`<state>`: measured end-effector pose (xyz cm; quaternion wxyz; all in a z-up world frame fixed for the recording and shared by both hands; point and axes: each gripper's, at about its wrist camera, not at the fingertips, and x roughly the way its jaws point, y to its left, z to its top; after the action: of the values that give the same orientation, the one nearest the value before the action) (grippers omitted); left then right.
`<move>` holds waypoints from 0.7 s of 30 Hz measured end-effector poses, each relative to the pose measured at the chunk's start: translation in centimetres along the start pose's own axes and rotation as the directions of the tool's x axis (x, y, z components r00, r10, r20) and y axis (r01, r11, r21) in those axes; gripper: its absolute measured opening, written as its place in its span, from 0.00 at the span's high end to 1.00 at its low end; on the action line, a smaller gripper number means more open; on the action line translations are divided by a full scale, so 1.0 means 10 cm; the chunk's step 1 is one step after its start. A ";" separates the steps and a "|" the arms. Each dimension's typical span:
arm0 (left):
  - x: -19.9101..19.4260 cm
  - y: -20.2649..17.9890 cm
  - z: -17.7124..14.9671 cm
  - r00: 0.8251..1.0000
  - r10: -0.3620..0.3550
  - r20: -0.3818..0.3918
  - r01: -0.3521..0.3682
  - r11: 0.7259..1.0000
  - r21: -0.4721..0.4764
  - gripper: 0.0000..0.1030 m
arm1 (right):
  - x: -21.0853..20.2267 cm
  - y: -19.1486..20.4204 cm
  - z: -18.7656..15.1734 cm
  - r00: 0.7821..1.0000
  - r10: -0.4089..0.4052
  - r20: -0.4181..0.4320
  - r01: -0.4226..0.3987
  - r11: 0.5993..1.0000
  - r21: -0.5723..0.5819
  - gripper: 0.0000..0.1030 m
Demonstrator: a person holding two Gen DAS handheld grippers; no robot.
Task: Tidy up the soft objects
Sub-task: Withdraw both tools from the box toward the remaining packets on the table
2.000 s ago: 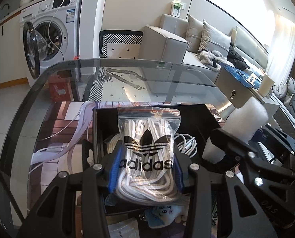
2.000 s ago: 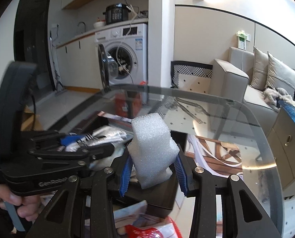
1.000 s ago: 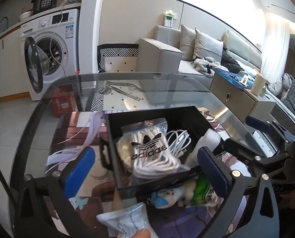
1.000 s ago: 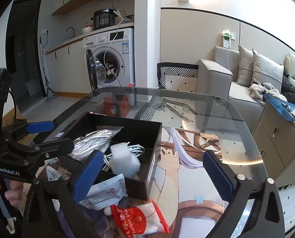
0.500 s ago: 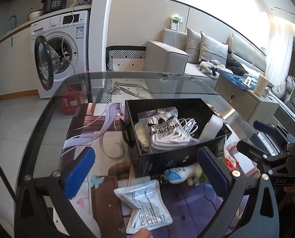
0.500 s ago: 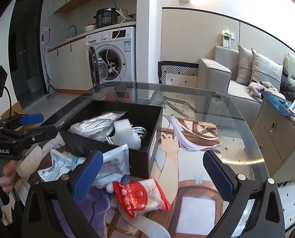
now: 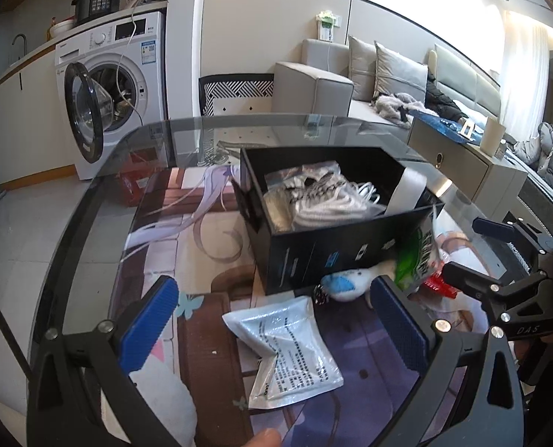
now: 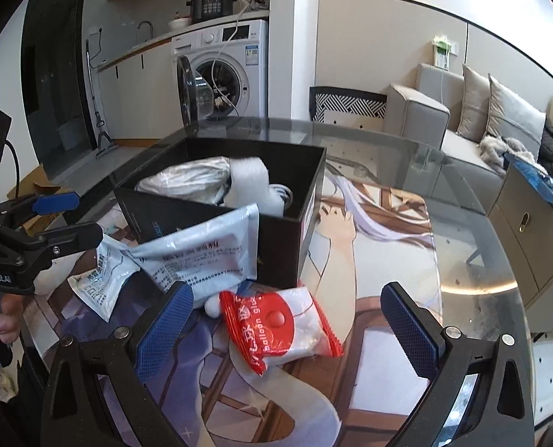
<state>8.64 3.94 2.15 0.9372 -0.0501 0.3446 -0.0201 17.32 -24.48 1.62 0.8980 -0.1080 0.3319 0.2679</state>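
Both tongs hang released above a glass tabletop [image 7: 90, 201] spread with an illustrated mat, each with blue pads set wide apart and nothing between them. The left tongs [image 7: 272, 320] frame a pale blue-white printed pouch [image 7: 287, 350] lying flat on the mat, between the pads but touching neither. At 12 o'clock from that pouch stands a black box [image 7: 336, 253], open at the top, holding a clear bag of white cord [image 7: 313, 197] and a block of white foam [image 7: 406, 190] leaning against its 3 o'clock wall. A small blue-and-white plush toy [image 7: 345, 281] lies against the box's near face, with a green packet [image 7: 419, 257] propped just beside it at 3 o'clock. A white plush shape [image 7: 157, 398] sits at 7 o'clock, partly behind the left pad.

In the right wrist view, the right tongs [image 8: 287, 324] open around a red-and-white packet [image 8: 280, 327] printed "balloon glue", which rests on the mat clear of both pads. At 11 o'clock from it a larger pale pouch [image 8: 209, 253] leans against the box [image 8: 287, 257], and a second pale pouch lies flat at 9 o'clock under the left tongs, seen there held by a person's hand [image 8: 6, 313]. A washing machine [image 8: 235, 70] with its door open stands beyond the tabletop at 12 o'clock.
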 end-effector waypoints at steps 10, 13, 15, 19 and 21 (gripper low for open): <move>0.17 -0.05 -0.09 0.996 0.001 -0.094 0.002 0.999 0.034 0.00 | 0.11 -0.03 -0.06 0.999 -0.003 -0.050 0.003 1.000 0.011 0.01; 0.20 -0.09 -0.13 0.993 0.001 -0.114 0.005 0.999 0.052 0.00 | 0.11 -0.03 -0.06 0.999 0.001 -0.052 -0.001 1.000 0.011 0.01; 0.21 -0.09 -0.14 0.992 0.004 -0.123 0.003 0.998 0.055 0.00 | 0.11 -0.02 -0.06 0.999 0.001 -0.054 -0.001 1.000 0.007 0.01; 0.26 -0.10 -0.18 0.988 0.008 -0.157 0.001 0.998 0.058 0.00 | 0.13 -0.02 -0.07 0.998 0.000 -0.064 0.001 1.000 0.012 0.01; 0.27 -0.11 -0.19 0.986 0.011 -0.168 -0.001 0.998 0.060 0.00 | 0.16 -0.03 -0.08 0.997 -0.002 -0.073 0.003 1.000 0.018 0.01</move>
<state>9.45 2.46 -0.93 0.9059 -0.0190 0.4219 -0.0319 18.04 -24.41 -0.03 0.8865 -0.1098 0.3669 0.2597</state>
